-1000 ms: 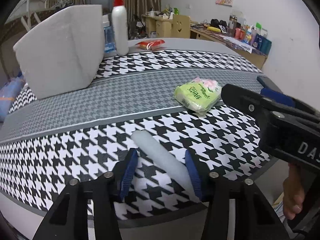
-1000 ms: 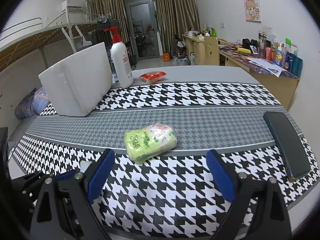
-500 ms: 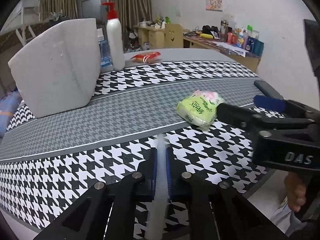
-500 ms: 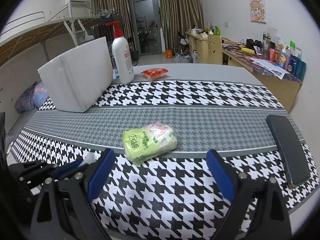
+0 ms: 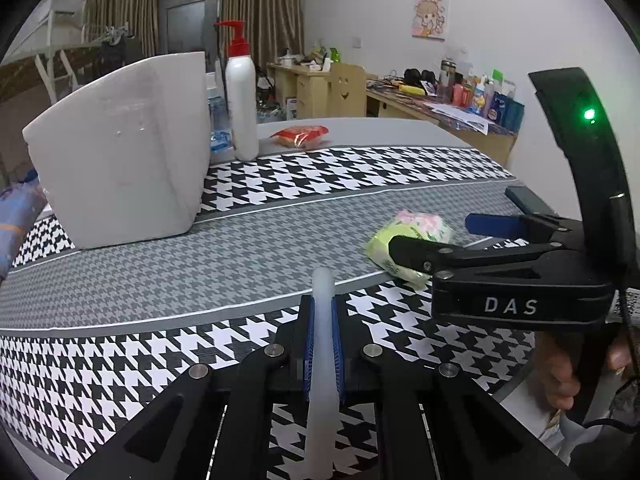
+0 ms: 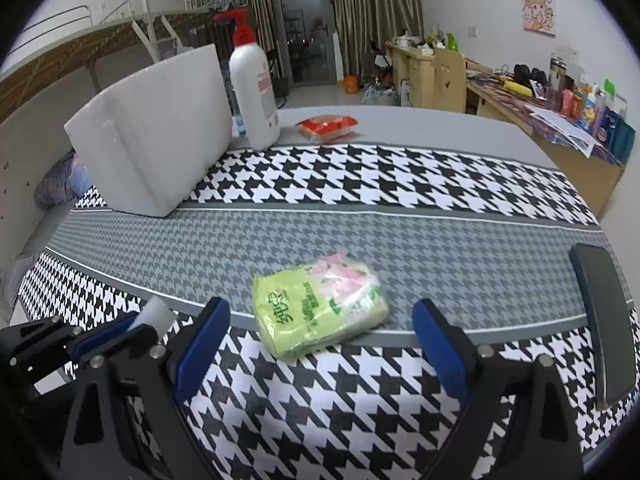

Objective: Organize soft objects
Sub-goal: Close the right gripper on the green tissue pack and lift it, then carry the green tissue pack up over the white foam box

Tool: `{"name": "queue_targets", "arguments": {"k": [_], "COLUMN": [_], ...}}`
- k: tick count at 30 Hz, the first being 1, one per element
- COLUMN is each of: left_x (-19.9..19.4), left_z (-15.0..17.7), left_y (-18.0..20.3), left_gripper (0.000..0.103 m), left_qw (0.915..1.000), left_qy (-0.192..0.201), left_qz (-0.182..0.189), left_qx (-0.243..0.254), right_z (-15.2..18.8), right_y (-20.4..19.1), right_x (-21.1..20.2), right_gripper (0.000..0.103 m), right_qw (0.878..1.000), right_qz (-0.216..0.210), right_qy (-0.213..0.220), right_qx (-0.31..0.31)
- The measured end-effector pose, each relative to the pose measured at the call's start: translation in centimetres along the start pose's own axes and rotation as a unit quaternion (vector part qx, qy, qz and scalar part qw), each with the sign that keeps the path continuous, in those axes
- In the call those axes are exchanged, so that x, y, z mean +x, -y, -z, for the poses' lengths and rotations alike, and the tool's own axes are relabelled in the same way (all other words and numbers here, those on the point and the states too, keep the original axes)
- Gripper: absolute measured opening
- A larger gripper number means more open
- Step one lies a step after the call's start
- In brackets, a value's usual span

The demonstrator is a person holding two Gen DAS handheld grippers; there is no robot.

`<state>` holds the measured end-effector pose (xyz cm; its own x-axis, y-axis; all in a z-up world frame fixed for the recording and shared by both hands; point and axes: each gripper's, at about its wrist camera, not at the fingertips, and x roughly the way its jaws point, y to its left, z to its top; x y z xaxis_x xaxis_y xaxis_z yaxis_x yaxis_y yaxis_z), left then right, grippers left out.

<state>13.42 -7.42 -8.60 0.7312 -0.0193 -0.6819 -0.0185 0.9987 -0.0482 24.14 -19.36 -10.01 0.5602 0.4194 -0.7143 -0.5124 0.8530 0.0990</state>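
My left gripper [image 5: 321,312] is shut on a soft translucent white tube [image 5: 322,360] and holds it lifted above the houndstooth cloth; its tip also shows in the right wrist view [image 6: 154,314]. A green tissue pack [image 6: 318,314] lies on the cloth's grey band. My right gripper [image 6: 320,324] is open, its blue pads on either side of the pack's near end, not touching it. In the left wrist view the right gripper [image 5: 460,236] partly hides the pack [image 5: 408,232].
A white foam box [image 6: 156,136] stands at the back left, with a white pump bottle [image 6: 256,92] beside it and a red snack packet [image 6: 328,126] behind. A dark phone [image 6: 604,320] lies at the right edge. The table's front edge is close below both grippers.
My left gripper closed on the white tube and lifted it off the cloth. My right gripper moved closer to the green pack and stayed open.
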Motion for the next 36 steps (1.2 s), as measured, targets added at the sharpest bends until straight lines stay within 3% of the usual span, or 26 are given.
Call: {"name": "queue_targets", "arguments": {"k": [14,18,22,36], "left_x": [0.7,0.9,0.9,-1.0], "left_z": [0.4,0.4,0.4,0.4], "left_y": [-0.9,-0.9,-1.0,-0.7], "left_gripper": [0.009,0.009,0.009,0.009], "left_qw": [0.9998,0.9997,0.9997,0.9998], "left_qy": [-0.014,-0.013,-0.012,0.006], "left_qz": [0.011,0.013,0.012,0.012], "left_qx": [-0.011,-0.015,-0.015,-0.015], "right_z": [-0.2,-0.2,0.0,0.5], "right_y": [-0.5,-0.4,-0.4,-0.2], "right_x": [3.3,3.0,2.6,-0.5], "right_gripper": [0.095,0.082,0.077,0.075], "right_qw": [0.999,0.999,0.999,1.0], "right_qz": [0.022,0.029,0.027,0.026], "right_qy": [-0.047,-0.041,-0.039,-0.008], "right_qx": [-0.013,-0.012,-0.017,-0.011]}}
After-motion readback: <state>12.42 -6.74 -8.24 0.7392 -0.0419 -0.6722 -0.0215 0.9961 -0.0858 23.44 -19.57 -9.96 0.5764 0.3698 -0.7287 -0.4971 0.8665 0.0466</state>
